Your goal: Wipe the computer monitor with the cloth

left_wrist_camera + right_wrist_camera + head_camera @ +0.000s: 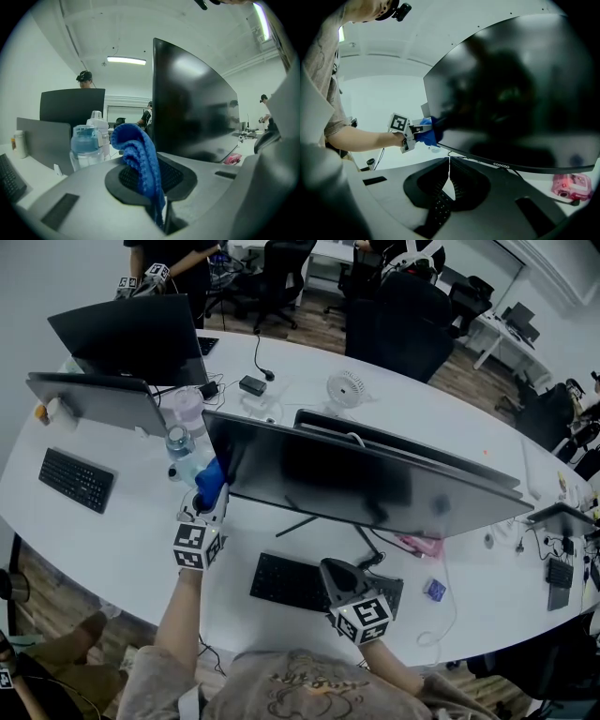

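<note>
Grips the blue cloth (140,159) in the closed fingers of the left gripper (208,493) at the left edge of the monitor (356,474), placed for wiping; holds the right gripper (449,165) shut and empty (apparently idle) low over the table (141,540).

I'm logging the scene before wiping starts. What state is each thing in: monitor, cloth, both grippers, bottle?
computer monitor: screen dark, upright on its stand.
cloth: bunched, pinched between the left fingers, at the monitor's left edge.
left gripper: shut on the cloth.
right gripper: shut, nothing between its fingers, low in front of the screen.
water bottle: upright, capped.
</note>
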The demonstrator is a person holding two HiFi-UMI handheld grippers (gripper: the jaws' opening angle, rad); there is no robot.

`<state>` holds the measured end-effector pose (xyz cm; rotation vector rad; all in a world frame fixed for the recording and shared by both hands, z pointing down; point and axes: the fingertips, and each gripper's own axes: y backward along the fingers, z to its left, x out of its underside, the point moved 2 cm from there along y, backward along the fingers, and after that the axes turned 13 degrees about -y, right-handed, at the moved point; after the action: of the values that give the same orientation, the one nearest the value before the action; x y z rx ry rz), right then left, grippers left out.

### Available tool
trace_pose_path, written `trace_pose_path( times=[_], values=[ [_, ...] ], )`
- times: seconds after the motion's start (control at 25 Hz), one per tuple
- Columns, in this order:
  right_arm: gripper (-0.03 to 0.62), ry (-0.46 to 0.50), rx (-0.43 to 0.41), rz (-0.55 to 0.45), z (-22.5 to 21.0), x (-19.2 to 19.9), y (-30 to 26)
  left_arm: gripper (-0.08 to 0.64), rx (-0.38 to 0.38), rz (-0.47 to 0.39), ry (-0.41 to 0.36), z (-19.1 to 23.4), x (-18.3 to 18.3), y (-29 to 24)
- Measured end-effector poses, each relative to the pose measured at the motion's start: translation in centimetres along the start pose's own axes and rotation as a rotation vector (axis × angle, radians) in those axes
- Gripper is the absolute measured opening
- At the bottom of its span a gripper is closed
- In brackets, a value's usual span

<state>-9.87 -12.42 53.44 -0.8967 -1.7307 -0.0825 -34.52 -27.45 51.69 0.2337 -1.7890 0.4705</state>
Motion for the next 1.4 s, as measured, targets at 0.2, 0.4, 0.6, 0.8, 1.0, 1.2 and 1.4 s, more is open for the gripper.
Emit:
trace_pose_path(
  times=[0.2,0.4,0.6,0.8,1.0,1.2,1.4],
  values=[
    [0.021,0.007,-0.006,-0.007,0.3,-0.1,0.7,0.043,-0.009,-0.029,-0.034,0.2,-2.2,0.6],
    [0.021,0.015,-0.011,-0.017,0.5,-0.1,1.1,0.043,-0.007,-0.031,-0.066,0.4,-3.5,0.9],
    [0.021,0.018,-0.008,-0.028,0.3,-0.2,1.7,0.043,-0.010,-0.040,-0.081,0.6,-4.4,1.0],
    [0.021,0.021,-0.009,-0.038,0.5,-0.5,2.1,0.043,-0.016,-0.056,-0.085,0.7,-5.6,1.3],
    [0.021,0.025,-0.014,-0.048,0.8,-0.6,2.3,0.043,-0.015,-0.077,-0.099,1.1,-7.0,1.6],
    [0.021,0.030,-0.018,-0.051,1.0,-0.6,2.6,0.043,-0.019,-0.098,-0.120,1.5,-8.6,2.0],
    [0.021,0.032,-0.020,-0.060,1.1,-0.8,3.0,0.043,-0.027,-0.129,-0.129,1.7,-10.5,2.5]
  ],
)
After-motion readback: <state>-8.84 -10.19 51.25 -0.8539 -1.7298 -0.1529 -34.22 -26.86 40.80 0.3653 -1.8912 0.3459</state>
